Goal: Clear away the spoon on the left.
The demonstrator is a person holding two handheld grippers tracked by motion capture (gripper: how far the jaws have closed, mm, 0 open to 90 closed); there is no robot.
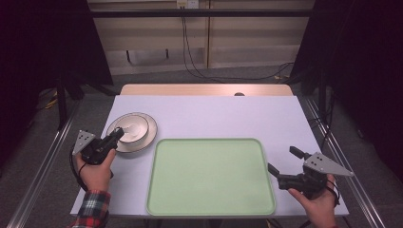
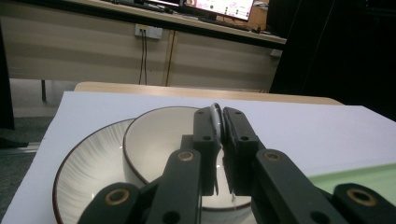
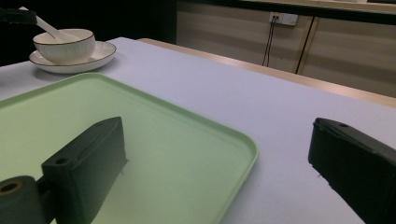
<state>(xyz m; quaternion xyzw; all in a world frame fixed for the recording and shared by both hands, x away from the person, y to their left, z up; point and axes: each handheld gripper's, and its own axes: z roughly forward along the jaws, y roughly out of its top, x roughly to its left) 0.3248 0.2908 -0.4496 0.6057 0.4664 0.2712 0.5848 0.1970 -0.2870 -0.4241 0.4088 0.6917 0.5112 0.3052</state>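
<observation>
A white bowl [image 1: 134,129] with a dark rim sits on a ribbed white plate [image 1: 146,138] at the table's left. My left gripper [image 1: 117,135] reaches over the bowl's near edge and is shut on the handle of a white spoon [image 2: 216,120] that rests in the bowl [image 2: 159,140]. A pale green tray [image 1: 209,178] lies empty in the middle near the front. My right gripper [image 1: 282,159] hovers open just off the tray's right edge, jaws wide apart. The right gripper view shows the tray [image 3: 154,140], the bowl [image 3: 65,45], plate [image 3: 100,55] and spoon [image 3: 51,30] far off.
The table has a white top [image 1: 228,118] with a wooden strip [image 1: 204,89] along its far edge. Metal rails run along both sides. Cables hang from wall sockets behind the table.
</observation>
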